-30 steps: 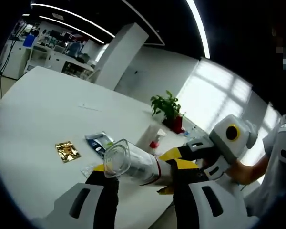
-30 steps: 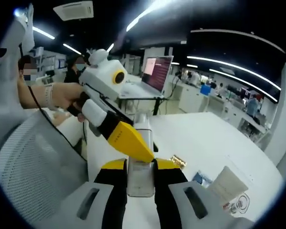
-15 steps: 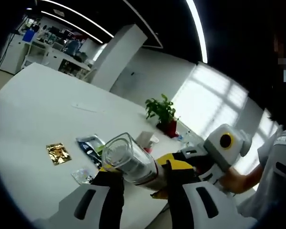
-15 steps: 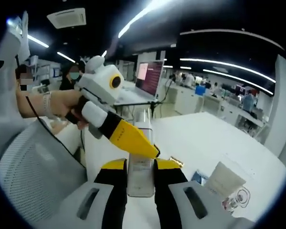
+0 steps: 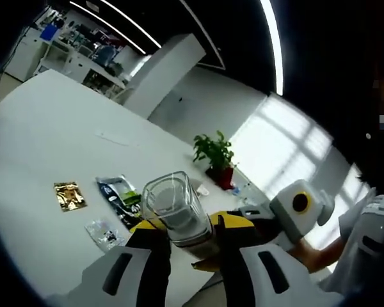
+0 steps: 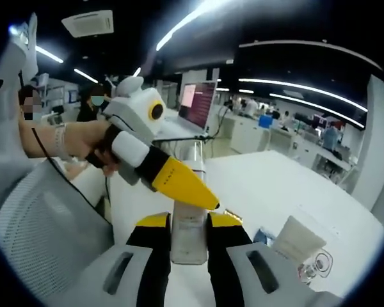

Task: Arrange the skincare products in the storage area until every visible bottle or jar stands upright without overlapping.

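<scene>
- A clear, square-shouldered plastic bottle (image 5: 177, 214) with a whitish inside is held up off the white surface (image 5: 45, 147), between both grippers at once; in the left gripper view its transparent base faces the camera.
- The left gripper (image 5: 187, 243) has its black-and-yellow jaws clamped on the sides of this bottle, near the lower part of its body.
- In the right gripper view the same bottle (image 6: 189, 224) stands upright between the right gripper's (image 6: 189, 242) jaws, which are closed against its two sides.
- The left gripper (image 6: 185, 188) enters the right gripper view from the left, its yellow jaw tip lying across the upper part of the bottle; a person's hand (image 6: 89, 144) grips its white handle.
- The right gripper (image 5: 240, 220) appears in the left gripper view just behind the bottle, held by a hand partly hidden behind it.
- On the surface below lie a small gold foil sachet (image 5: 67, 196), a dark blue sachet (image 5: 118, 195) near it, and a small clear packet (image 5: 102, 231) just beside the blue one.
- A white tube (image 6: 296, 242) stands cap down at the lower right of the right gripper view, with a small clear round item (image 6: 319, 263) next to it.
- A green potted plant in a red pot (image 5: 214, 157) stands farther along the surface.
- An open laptop (image 6: 195, 105) sits on a stand beyond the left gripper.
</scene>
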`<state>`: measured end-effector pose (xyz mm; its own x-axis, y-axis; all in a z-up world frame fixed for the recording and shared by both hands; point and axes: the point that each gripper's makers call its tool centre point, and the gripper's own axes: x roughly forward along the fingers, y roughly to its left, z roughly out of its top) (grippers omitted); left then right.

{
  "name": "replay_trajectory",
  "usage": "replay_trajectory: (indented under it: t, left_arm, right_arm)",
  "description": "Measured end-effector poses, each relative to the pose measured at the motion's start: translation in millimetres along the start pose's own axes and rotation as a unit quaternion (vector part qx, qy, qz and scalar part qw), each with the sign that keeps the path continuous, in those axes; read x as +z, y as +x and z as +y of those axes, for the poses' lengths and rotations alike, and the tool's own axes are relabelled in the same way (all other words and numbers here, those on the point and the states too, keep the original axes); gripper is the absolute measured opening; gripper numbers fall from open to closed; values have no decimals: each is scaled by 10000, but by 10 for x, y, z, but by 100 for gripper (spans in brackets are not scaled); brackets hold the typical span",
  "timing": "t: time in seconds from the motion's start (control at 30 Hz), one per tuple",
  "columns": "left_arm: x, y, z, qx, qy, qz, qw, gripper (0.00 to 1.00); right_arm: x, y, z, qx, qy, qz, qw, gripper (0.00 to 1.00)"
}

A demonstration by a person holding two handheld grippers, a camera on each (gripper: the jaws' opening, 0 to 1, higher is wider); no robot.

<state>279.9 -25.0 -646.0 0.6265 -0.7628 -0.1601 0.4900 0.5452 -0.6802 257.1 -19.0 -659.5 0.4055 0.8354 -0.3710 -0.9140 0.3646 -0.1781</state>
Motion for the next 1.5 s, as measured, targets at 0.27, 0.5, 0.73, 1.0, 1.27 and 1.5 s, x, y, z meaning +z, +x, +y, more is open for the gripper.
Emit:
replay_trajectory:
  t: [0.27,0.5,0.73,1.0,1.27,1.5]
  left_arm:
    - [-27,15,27,32,-189,-26,9998,19]
    - [-66,24,30,83,-140,23,9999,19]
    - [-63,30,23,81,-32,20,10000,18]
    - [-114,19,11,29,300,269,9992,17]
    - [-292,28,-117,-198,1420,697,9872,17]
    - [-457,23,-321,-692,2046,964,9716,17]
  right_arm:
    - [-40,27,-17,-146,-345,162,9992,20]
    - [-84,30,-9,-132,-357,243,9990,20]
    - [-107,43,-16,-172,-461,289,9984,21]
    - [-147,56,28,64,-233,256,9994,22]
    - [-278,16,163,709,-10,407,9967,24]
    - [-343,-159,327,1633,410,451,9847,24]
